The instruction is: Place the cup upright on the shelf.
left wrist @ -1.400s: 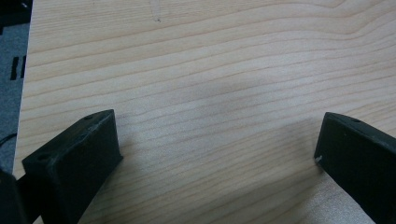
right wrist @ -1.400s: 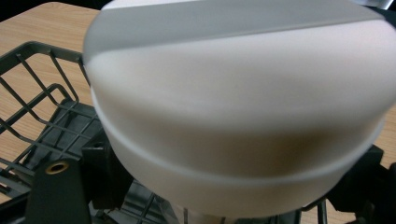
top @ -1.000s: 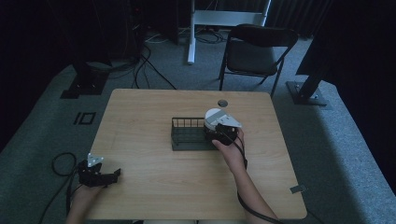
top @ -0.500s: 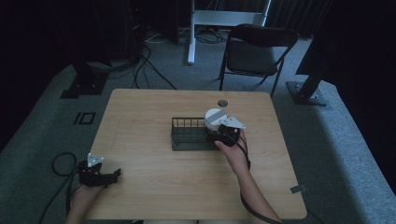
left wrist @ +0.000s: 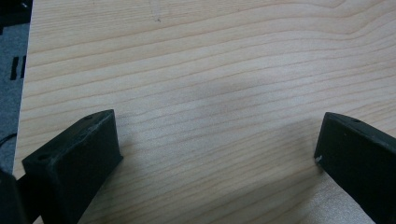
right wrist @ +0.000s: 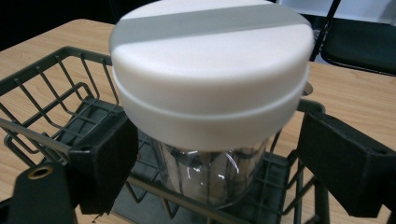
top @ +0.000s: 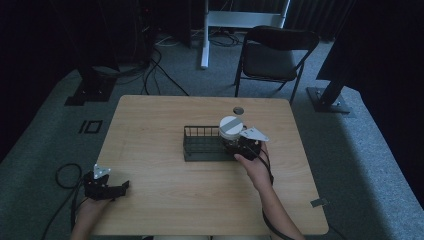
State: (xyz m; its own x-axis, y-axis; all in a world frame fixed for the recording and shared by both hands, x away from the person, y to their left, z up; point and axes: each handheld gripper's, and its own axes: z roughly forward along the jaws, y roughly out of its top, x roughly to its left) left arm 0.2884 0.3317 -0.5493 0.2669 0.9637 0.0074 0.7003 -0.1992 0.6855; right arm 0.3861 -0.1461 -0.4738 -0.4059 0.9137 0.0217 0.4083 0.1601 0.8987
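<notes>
A clear jar with a white lid crossed by a grey stripe (top: 231, 126) (right wrist: 210, 70) stands upright in the right end of a black wire basket (top: 200, 150) (right wrist: 42, 93) at the middle of the wooden table (top: 150, 125). My right gripper (top: 235, 145) (right wrist: 217, 144) is open at the basket's right end. Its jaws straddle the jar's glass body with a gap on each side. My left gripper (top: 119, 188) (left wrist: 215, 135) rests open near the table's front left corner with bare wood between its jaws.
A small round grommet (top: 238, 110) is set in the table just behind the basket. A black folding chair (top: 272, 55) stands beyond the far edge. Cables (top: 65, 172) and stand bases (top: 85, 92) lie on the grey carpet around the table.
The right hand and gripper have shifted slightly toward the table's near side, while the jar stays put in the basket. The left gripper has not moved.
</notes>
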